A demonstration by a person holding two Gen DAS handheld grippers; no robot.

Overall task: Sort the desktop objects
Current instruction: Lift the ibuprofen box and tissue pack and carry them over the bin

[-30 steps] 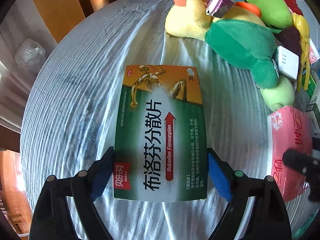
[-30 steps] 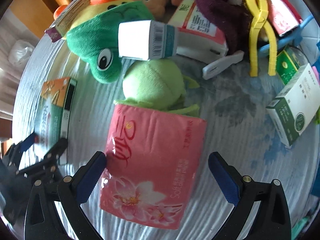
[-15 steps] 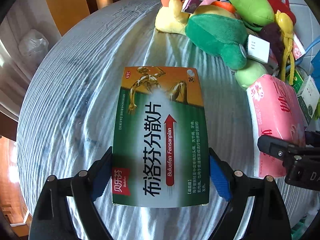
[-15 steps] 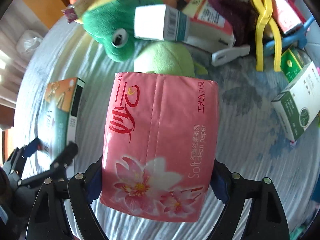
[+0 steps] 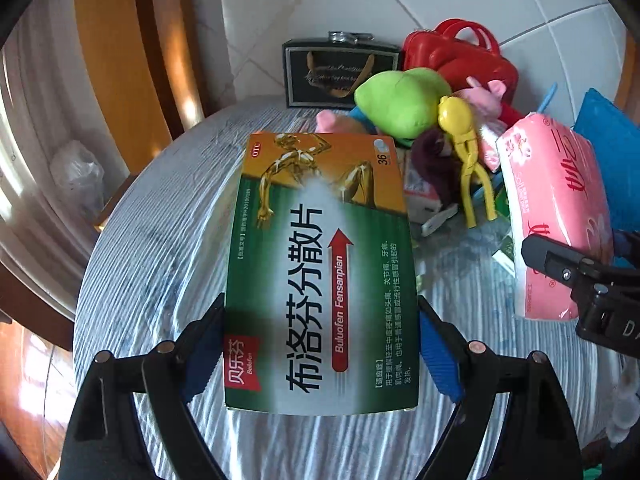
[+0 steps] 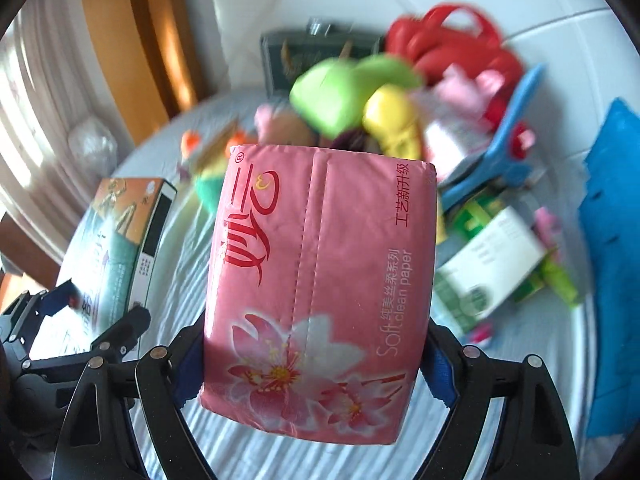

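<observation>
Right now my left hand-held gripper is clamped on the green and orange medicine box, its blue pads against the two long edges, with the box lifted clear of the striped cloth on the table. The grip sits low on the box, so most of its length sticks out past the pads; I judge a quick swing could let it pivot or slide out. I cannot see where the box's underside is, or any spot meant for it.

Further right, my right hand-held gripper has just closed its jaws and now squeezes the pink tissue pack, also off the table. That pack is soft, so I expect it to give under the pads; it may sag or slip loose if I tilt it.

Both loads hang near each other, and I could knock one against the other, or clip the toy pile behind them: the green plush, the yellow clip, the red basket.

The right view is smeared by motion, so the white and green carton and the small things around it are hard to read. A blue thing at the far right is cut off by the frame, and I cannot tell what it is.
</observation>
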